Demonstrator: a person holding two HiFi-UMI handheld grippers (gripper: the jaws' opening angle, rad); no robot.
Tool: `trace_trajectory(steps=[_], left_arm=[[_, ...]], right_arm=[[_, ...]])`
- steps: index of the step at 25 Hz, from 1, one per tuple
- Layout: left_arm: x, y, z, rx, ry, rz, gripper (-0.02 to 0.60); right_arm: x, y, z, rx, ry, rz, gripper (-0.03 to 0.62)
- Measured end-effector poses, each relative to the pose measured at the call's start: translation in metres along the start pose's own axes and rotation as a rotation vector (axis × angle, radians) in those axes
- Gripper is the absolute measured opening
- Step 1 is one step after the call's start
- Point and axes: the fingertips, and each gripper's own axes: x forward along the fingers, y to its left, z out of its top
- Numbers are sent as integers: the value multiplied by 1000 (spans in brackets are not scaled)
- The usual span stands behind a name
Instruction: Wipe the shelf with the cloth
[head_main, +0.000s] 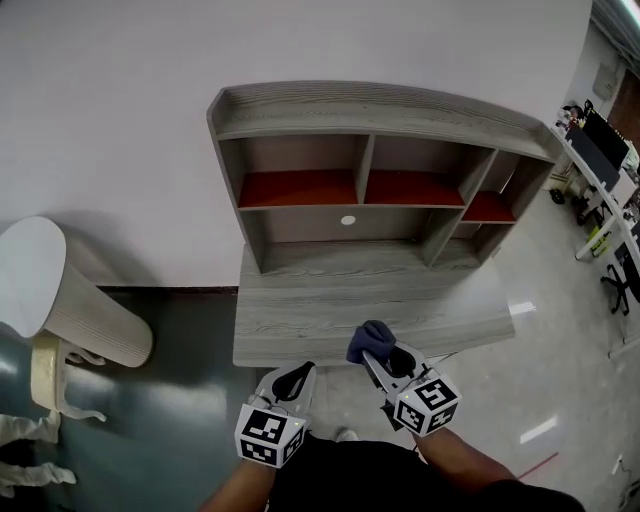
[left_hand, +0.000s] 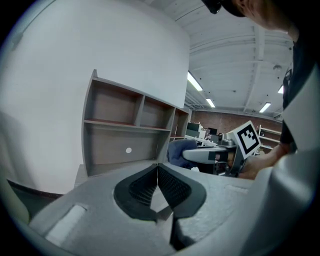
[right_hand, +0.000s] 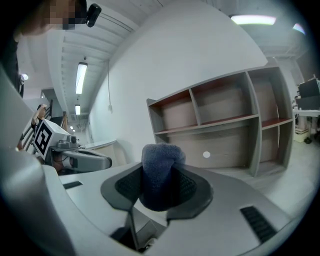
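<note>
A grey wooden desk (head_main: 300, 310) with a shelf hutch (head_main: 370, 130) stands against the white wall; the upper compartments have red floors (head_main: 300, 187). My right gripper (head_main: 378, 355) hovers over the desk's front edge, shut on a bunched dark blue cloth (head_main: 368, 340). In the right gripper view the cloth (right_hand: 160, 172) bulges out between the jaws, with the hutch (right_hand: 220, 125) ahead. My left gripper (head_main: 297, 378) is just off the desk's front edge, shut with nothing in it; its pads (left_hand: 172, 187) meet in the left gripper view.
A rounded white-topped cabinet (head_main: 40, 290) stands at the left on the dark floor. Office desks and monitors (head_main: 600, 140) fill the far right. A white cable hole (head_main: 348, 220) marks the hutch's back panel.
</note>
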Motion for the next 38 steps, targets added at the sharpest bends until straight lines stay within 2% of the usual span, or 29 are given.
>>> trace_trajectory(steps=[6, 11, 20, 27, 38], left_arm=[[-28, -27, -5, 5, 7, 48, 11], [-42, -26, -2, 22, -2, 69, 11], [-51, -9, 21, 65, -30, 11, 10], [-58, 9, 21, 73, -26, -27, 10], [-66, 34, 16, 66, -20, -30, 11]], right_arm=[[-33, 14, -9, -16, -5, 37, 143], [-41, 28, -7, -40, -23, 48, 143], [-34, 57, 3, -83, -21, 4, 141], [-18, 73, 10, -100, -27, -33, 141], [0, 81, 7, -73, -14, -52, 140]])
